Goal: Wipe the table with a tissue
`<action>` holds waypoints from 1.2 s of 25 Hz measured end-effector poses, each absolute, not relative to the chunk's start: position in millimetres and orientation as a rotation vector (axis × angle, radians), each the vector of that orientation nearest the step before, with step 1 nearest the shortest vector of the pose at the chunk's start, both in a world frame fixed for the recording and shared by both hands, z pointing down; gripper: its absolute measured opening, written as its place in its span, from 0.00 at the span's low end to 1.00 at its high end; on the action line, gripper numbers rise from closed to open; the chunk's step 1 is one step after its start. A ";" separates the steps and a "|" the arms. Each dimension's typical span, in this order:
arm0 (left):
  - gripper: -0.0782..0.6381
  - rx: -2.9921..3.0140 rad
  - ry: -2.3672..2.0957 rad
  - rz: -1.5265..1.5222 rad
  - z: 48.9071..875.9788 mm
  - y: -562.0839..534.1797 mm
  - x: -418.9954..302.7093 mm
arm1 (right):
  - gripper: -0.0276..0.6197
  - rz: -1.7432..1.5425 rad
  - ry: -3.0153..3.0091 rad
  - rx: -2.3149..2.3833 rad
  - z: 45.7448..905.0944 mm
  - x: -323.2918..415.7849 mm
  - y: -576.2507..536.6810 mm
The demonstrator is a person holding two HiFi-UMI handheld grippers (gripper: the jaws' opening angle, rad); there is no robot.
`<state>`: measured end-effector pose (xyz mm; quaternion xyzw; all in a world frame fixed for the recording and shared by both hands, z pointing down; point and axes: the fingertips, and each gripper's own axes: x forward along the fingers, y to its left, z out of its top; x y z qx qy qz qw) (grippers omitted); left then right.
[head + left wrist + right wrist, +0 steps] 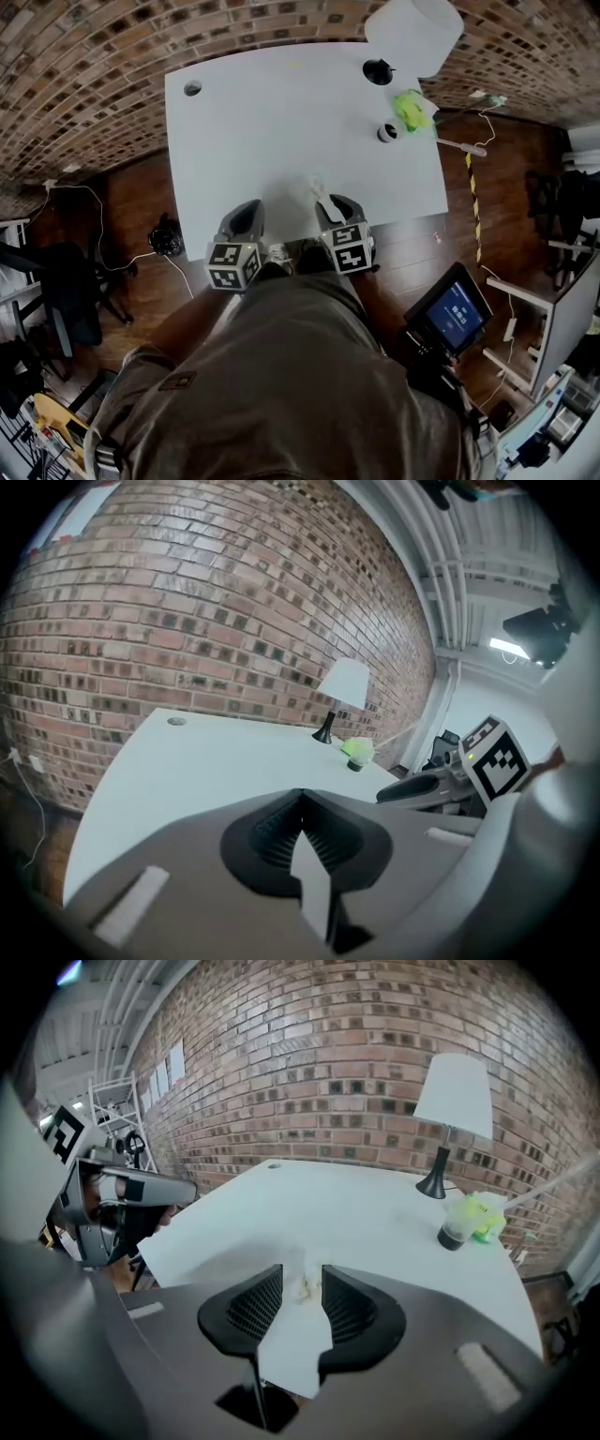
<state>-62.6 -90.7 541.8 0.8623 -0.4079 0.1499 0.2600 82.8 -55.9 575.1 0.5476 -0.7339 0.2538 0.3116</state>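
**Head view:** The white counter (272,122) carried a lamp (412,33) at one corner. The tissue (323,194) lay crumpled on the counter along the edge farthest from the lamp, at the tips of the right tongs (334,208). The left tongs (246,216) sat farther from the lamp.

**Left gripper view:** The left tongs were closed, pad against pad, with nothing held.

**Right gripper view:** The right tongs were open, and the tissue sat between the pads, not pinched.

**Judgement:** No wiping stroke was in hand. The next move called for closing the right tongs on the tissue before sweeping toward the lamp.
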 end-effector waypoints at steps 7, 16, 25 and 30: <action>0.11 2.361 -1.160 0.378 526.8 -62.6 -57.1 | 0.22 0.601 -2.081 1.463 539.5 70.2 -44.4; 0.11 2.369 -1.304 0.322 497.6 -15.0 -19.2 | 0.06 0.540 -2.299 1.490 481.3 95.5 6.2; 0.11 2.339 -1.410 0.283 482.9 49.9 11.0 | 0.06 0.538 -2.388 1.443 469.1 129.1 58.1; 0.11 2.359 -1.402 0.273 476.4 72.2 10.4 | 0.06 0.540 -2.405 1.445 463.8 124.5 71.7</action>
